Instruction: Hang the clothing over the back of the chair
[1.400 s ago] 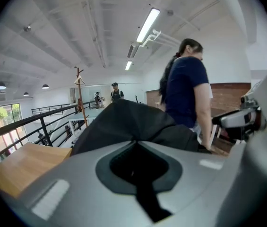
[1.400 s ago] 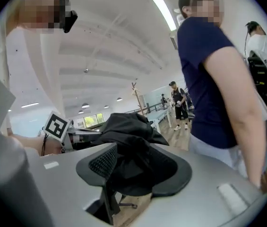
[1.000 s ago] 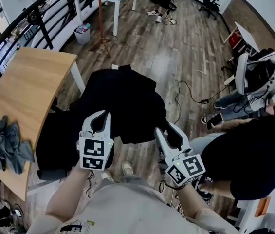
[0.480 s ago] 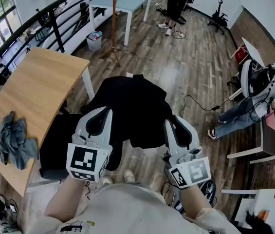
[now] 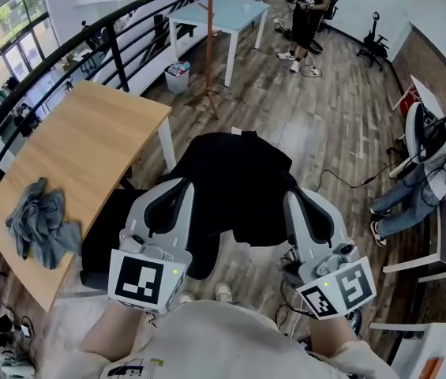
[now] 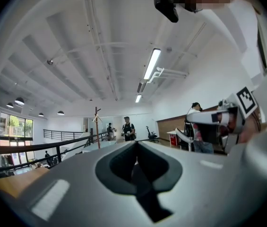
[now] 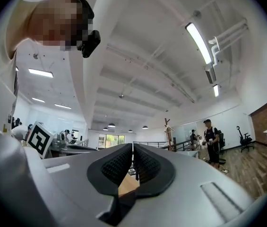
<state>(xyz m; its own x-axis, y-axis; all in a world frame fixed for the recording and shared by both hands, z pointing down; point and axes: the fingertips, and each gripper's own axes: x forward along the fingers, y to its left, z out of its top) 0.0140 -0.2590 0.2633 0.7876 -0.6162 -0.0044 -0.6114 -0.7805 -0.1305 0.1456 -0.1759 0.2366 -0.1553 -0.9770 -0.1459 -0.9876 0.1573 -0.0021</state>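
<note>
Tabletop [image 5: 88,148] of pale wood at 9 o'clock in the head view, with crumpled grey cloth [image 5: 43,226] lying toward its 7 o'clock end. Just off the table's near edge, at 8 o'clock, dark chair [image 5: 103,239], tucked close against it, back hard to tell from seat. Next, left gripper [image 5: 181,186] at 7 o'clock of centre, pointing toward 12. In the left gripper view, jaws closed together, dark fabric pinched in the gap and trailing out below the pads. Dead centre, black clothing [image 5: 234,172], held up between both grippers, spread from one set of tips to the other and sagging toward 6 o'clock above plank floor [image 5: 325,109]. Not yet over the chair, lower left fold near it, contact impossible to judge. At 5 o'clock of centre, right gripper [image 5: 291,197], also aimed toward 12, tips at the garment's right edge. In the right gripper view, ribbed pads closing to a hairline slit, pale wood showing through the notch beneath them, and in the head view fabric hanging from those tips. At 1 o'clock, standing person [image 5: 311,6] in dark clothes. Far out at 3 o'clock, seated person [image 5: 436,160].
</note>
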